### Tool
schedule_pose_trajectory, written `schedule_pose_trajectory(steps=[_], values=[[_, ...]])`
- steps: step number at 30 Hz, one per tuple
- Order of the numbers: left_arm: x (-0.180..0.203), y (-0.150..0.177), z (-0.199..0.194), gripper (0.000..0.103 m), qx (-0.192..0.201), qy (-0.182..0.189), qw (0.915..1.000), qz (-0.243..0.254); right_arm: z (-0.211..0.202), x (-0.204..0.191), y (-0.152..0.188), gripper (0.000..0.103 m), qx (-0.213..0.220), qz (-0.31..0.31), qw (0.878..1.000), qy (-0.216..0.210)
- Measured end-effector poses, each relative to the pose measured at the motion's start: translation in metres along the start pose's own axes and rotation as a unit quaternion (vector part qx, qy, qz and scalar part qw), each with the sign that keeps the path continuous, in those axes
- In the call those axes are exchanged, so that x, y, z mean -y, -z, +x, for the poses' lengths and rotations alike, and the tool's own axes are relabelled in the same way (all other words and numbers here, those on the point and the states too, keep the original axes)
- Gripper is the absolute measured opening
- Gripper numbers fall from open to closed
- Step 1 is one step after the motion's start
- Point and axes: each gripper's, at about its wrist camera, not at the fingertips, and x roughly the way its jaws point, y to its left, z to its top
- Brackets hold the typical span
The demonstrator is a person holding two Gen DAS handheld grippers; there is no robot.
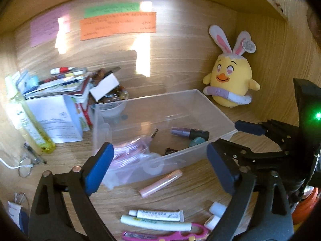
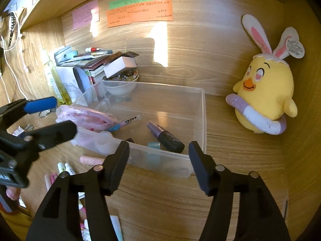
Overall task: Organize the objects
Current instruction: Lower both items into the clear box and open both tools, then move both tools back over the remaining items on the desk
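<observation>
A clear plastic bin (image 1: 208, 146) (image 2: 202, 120) stands on the wooden desk. It holds a purple nail polish bottle (image 1: 188, 132) (image 2: 164, 134), a teal bottle (image 1: 197, 141) and a pen (image 2: 128, 120). A pink zip pouch (image 1: 128, 152) (image 2: 88, 118) droops over its near left corner. My left gripper (image 1: 160, 166) hangs open just in front of that corner, with nothing gripped. My right gripper (image 2: 159, 156) is open before the bin's near wall, pads clear of it. A pink tube (image 1: 160, 183) (image 2: 91, 159) lies on the desk beside the bin.
White tubes (image 1: 156, 214) and pink scissors (image 1: 166, 236) lie near the front. A stack of books and boxes (image 1: 60, 100), a bowl of beads (image 2: 122, 82) and a yellow bottle (image 1: 34, 128) crowd the left. A yellow plush chick (image 2: 264, 96) sits at the back right.
</observation>
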Motion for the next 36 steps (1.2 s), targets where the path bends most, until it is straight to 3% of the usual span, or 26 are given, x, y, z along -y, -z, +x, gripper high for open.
schedule_pose_trajectory(steps=[7, 16, 26, 36], values=[[-0.022, 0.02, -0.013, 0.101, -0.022, -0.003, 0.9994, -0.028, -0.011, -0.006, 0.009, 0.076, 0.002, -0.005, 1.0, -0.003], [-0.043, 0.067, -0.001, 0.101, -0.083, -0.017, 0.9958, -0.036, -0.002, -0.019, 0.024, 0.077, -0.026, -0.007, 0.999, -0.02], [-0.066, 0.111, -0.007, 0.101, -0.121, -0.019, 0.9904, -0.065, 0.029, -0.056, 0.032, 0.076, -0.075, -0.051, 0.994, -0.064], [-0.051, 0.131, -0.013, 0.101, -0.139, 0.014, 0.9892, -0.044, 0.007, -0.042, 0.059, 0.076, -0.088, -0.014, 0.994, -0.055]])
